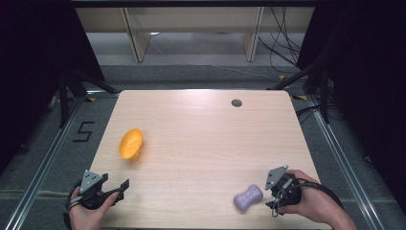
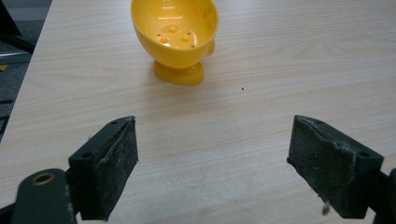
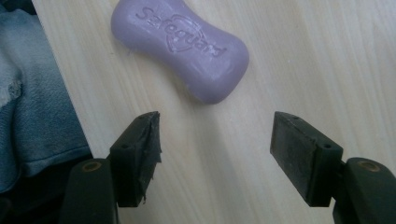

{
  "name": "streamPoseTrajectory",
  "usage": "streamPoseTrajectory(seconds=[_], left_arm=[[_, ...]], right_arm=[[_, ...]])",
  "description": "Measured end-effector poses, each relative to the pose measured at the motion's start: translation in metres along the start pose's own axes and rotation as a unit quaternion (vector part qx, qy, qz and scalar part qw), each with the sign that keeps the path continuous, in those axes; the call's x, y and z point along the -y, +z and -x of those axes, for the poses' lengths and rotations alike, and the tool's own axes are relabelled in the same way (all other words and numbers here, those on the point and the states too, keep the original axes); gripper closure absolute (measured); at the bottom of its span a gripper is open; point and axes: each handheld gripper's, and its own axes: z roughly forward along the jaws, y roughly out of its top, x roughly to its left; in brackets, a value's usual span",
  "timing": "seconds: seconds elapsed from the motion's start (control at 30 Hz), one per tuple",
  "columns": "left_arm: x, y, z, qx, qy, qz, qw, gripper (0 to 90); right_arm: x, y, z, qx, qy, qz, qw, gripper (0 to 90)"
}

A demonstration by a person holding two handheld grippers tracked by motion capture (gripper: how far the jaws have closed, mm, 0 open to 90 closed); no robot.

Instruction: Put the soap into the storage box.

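A yellow soap dish (image 1: 130, 143) on a short foot stands on the left half of the wooden table (image 1: 201, 139), its bowl tipped toward me. My left gripper (image 1: 122, 188) hovers at the near left edge, open and empty, pointing toward the yellow soap dish (image 2: 176, 35) that sits well ahead of its jaws. A purple bar of soap (image 1: 248, 197) lies flat near the front right. My right gripper (image 1: 271, 196) is just to its right, open, with the purple soap (image 3: 181, 46) a short way beyond the pads (image 3: 144, 154) and nothing between them.
A small grey cable grommet (image 1: 236, 102) is set into the table's far side. Dark stands and cables flank the table on the floor. Grey cloth (image 3: 32, 107) shows past the table's near edge in the right gripper view.
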Motion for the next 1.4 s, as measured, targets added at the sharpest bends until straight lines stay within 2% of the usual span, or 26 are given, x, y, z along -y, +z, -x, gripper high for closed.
streamPoseTrajectory(seconds=[0.23,0.27,0.33,0.4,0.43,0.53,0.57,0.6,0.67,0.7,0.8,0.87,0.9,0.93,0.97,1.0,1.03,1.07,1.1,1.17,1.2,1.23,1.27,1.3,1.37,1.4], left_arm=[[0.000,0.001,0.001,0.009,-0.001,0.011,0.9999,15.1],[0.000,0.001,0.000,0.007,0.002,0.012,0.9999,15.1],[0.000,0.001,0.000,0.008,0.002,0.012,0.9999,15.1],[0.000,0.001,0.000,0.009,0.001,0.013,0.9999,15.2],[0.000,0.001,0.000,0.009,0.001,0.013,0.9999,15.2],[0.000,0.001,0.000,0.009,0.003,0.007,0.9999,15.3],[0.000,0.002,0.001,0.012,-0.001,0.010,0.9999,15.4],[0.000,0.002,0.000,0.013,0.004,0.011,0.9998,15.4],[0.000,0.002,0.000,0.014,0.007,0.010,0.9998,15.4],[0.000,0.002,0.000,0.014,0.007,0.010,0.9998,15.4],[0.000,0.001,0.000,0.017,0.006,0.009,0.9998,15.4],[0.000,0.001,0.000,0.016,0.005,0.012,0.9998,15.4],[0.000,0.000,0.000,0.018,0.004,0.013,0.9998,15.4],[0.000,0.000,0.000,0.018,0.004,0.015,0.9997,15.4],[0.000,0.000,0.000,0.020,0.001,0.016,0.9997,15.4],[0.000,0.001,0.000,0.021,-0.001,0.016,0.9996,15.4],[0.000,0.000,0.000,0.021,-0.001,0.016,0.9997,15.5],[0.000,0.001,0.000,0.021,-0.002,0.017,0.9996,15.4],[0.000,0.001,0.000,0.022,-0.001,0.017,0.9996,15.5],[0.000,0.000,0.001,0.023,-0.002,0.019,0.9996,15.4],[0.000,0.000,0.001,0.021,-0.001,0.020,0.9996,15.4],[-0.001,0.000,0.001,0.019,0.002,0.017,0.9997,15.4],[-0.001,0.000,0.001,0.022,0.001,0.020,0.9996,15.4],[-0.001,0.000,0.001,0.020,0.003,0.016,0.9997,15.4],[-0.001,0.000,0.002,0.020,0.003,0.014,0.9997,15.5],[-0.001,0.000,0.002,0.021,0.001,0.015,0.9997,15.4]], right_arm=[[-0.007,0.000,0.000,-0.010,-0.023,-0.001,0.9997,33.4],[-0.010,0.001,0.002,-0.013,-0.039,-0.002,0.9991,32.9],[-0.011,0.001,0.002,-0.012,-0.041,-0.001,0.9991,32.2],[-0.016,0.004,0.006,-0.026,-0.065,-0.006,0.9976,31.6],[-0.018,0.005,0.006,-0.033,-0.066,-0.008,0.9973,31.7],[-0.022,0.008,0.007,-0.039,-0.076,-0.008,0.9963,30.9],[-0.025,0.010,0.008,-0.031,-0.086,-0.007,0.9958,30.0],[-0.028,0.012,0.008,-0.035,-0.094,-0.011,0.9949,28.9],[-0.028,0.013,0.007,-0.036,-0.089,-0.005,0.9954,28.4],[-0.031,0.016,0.007,-0.042,-0.102,-0.004,0.9939,27.6],[-0.036,0.020,0.005,-0.044,-0.110,-0.007,0.9929,25.6],[-0.043,0.027,0.005,-0.053,-0.128,-0.004,0.9904,24.5],[-0.043,0.027,0.002,-0.053,-0.111,-0.011,0.9923,24.3],[-0.043,0.027,0.002,-0.053,-0.111,-0.011,0.9923,24.3],[-0.046,0.029,0.001,-0.057,-0.116,-0.012,0.9915,24.0],[-0.048,0.032,0.003,-0.059,-0.138,-0.010,0.9886,23.6],[-0.049,0.033,0.001,-0.059,-0.125,-0.015,0.9903,23.0],[-0.051,0.035,0.001,-0.059,-0.137,-0.016,0.9887,22.8],[-0.052,0.037,-0.001,-0.063,-0.131,-0.018,0.9892,22.8],[-0.055,0.041,-0.001,-0.068,-0.157,-0.021,0.9849,23.3],[-0.055,0.042,-0.002,-0.070,-0.156,-0.028,0.9849,23.6],[-0.056,0.044,-0.001,-0.070,-0.178,-0.029,0.9812,23.9],[-0.056,0.046,-0.003,-0.076,-0.171,-0.031,0.9819,23.7],[-0.056,0.046,-0.004,-0.070,-0.164,-0.037,0.9833,23.8],[-0.058,0.048,-0.004,-0.069,-0.167,-0.045,0.9825,22.6],[-0.059,0.051,-0.001,-0.075,-0.196,-0.036,0.9770,22.4]])
